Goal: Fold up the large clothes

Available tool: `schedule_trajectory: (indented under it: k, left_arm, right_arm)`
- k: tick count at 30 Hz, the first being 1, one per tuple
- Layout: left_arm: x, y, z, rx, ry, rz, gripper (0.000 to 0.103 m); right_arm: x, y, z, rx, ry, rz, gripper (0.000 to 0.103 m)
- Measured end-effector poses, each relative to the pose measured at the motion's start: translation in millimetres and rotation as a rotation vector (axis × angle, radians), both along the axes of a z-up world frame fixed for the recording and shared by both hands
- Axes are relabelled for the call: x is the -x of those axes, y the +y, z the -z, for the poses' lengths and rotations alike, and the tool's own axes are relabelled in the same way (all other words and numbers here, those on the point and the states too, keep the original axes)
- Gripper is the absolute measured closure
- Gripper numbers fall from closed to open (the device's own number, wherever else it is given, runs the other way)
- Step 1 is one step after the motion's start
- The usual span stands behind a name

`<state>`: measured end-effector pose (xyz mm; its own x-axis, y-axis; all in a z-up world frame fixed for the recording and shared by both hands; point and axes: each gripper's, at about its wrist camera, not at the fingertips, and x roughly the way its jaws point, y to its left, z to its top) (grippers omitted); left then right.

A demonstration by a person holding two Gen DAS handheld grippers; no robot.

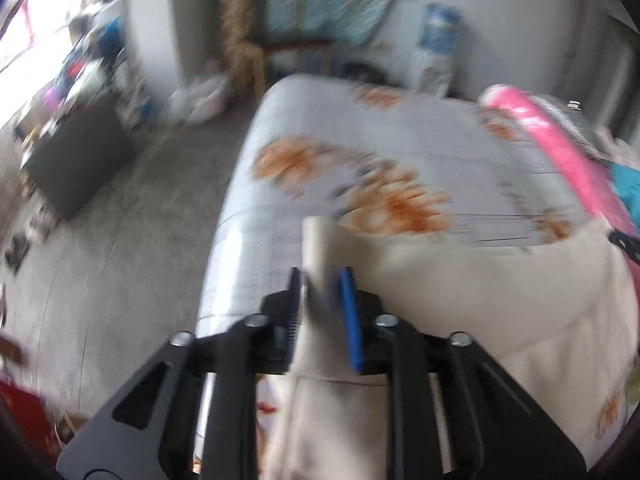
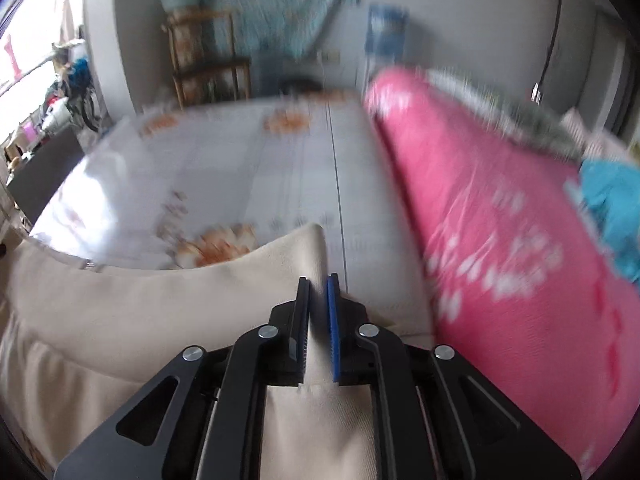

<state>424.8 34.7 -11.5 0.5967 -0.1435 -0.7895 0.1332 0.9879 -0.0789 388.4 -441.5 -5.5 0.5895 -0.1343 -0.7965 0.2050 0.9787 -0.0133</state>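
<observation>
Both tools — left [image 1: 320, 276], right [image 2: 319, 280] — pinch cream garment [image 2: 120, 300] over floral-sheeted bed [image 2: 224, 160].

Both views are motion-smeared, so you cannot read the bed sheet [image 1: 400, 152] print. The cream garment [image 2: 120, 320] runs off the lower edges. Clutter by the window [image 1: 60, 92] is too blurred to identify. The pink quilt [image 2: 500, 240] is cut off at right.
</observation>
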Motion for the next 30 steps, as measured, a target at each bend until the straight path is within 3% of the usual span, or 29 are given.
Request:
schedule_trajectory:
  k: [3,5,7,9,11,13,15,18,21,23,25,27,29,30]
  left_arm:
    - [8.7,28.3,-9.3,0.110,-0.046,-0.057,0.070]
    - [17.4,36.6,-20.7,0.201,-0.088,-0.033,0.069]
    - [19.3,31.0,-19.6,0.285,-0.063,0.031,0.069]
    - [16.0,18.1,-8.5,0.322,-0.001,0.087,0.067]
    - [8.5,3.3,12.8,0.262,0.082,0.105,0.065]
    - [3.1,-2.2,36.2,0.172,0.127,0.080,0.067]
    - [9.2,3.7,33.0,0.178,0.105,0.062,0.068]
    - [24.9,17.4,14.7,0.172,0.080,0.037,0.067]
    - [50.1,13.5,-8.8,0.170,0.024,0.102,0.064]
    - [71.5,9.1,-13.0,0.216,0.037,0.172,0.062]
    - [86.9,4.2,-1.0,0.211,0.081,0.190,0.061]
    - [95.2,2.6,19.0,0.153,0.129,0.165,0.061]
    - [99.3,7.9,28.6,0.136,0.146,0.131,0.065]
    - [103.1,11.5,23.5,0.137,0.132,0.114,0.065]
  right_arm:
    - [17.0,-15.9,-16.3,-0.070,-0.090,0.029,0.085]
    - [22.8,-15.4,-24.6,-0.136,-0.127,-0.015,0.085]
    - [16.1,-7.9,-20.5,-0.214,-0.095,-0.091,0.085]
    - [2.5,4.5,0.2,-0.288,0.016,-0.165,0.083]
    - [-3.5,8.2,20.1,-0.243,0.100,-0.144,0.083]
    - [-0.7,-8.1,25.8,-0.285,0.108,-0.096,0.089]
    - [11.1,-26.0,16.7,-0.277,0.097,-0.013,0.094]
    - [35.9,-30.8,-7.4,-0.168,0.072,0.015,0.090]
    - [77.3,-13.3,-28.9,-0.190,0.024,-0.133,0.088]
    - [102.7,1.2,-24.9,-0.201,0.035,-0.206,0.082]
    - [123.5,5.8,-6.1,-0.187,0.092,-0.213,0.082]
    - [136.3,-9.4,25.0,-0.200,0.163,-0.141,0.082]
    - [148.2,-25.8,24.9,-0.290,0.127,-0.083,0.082]
    - [152.2,-27.1,16.7,-0.275,0.117,-0.055,0.082]
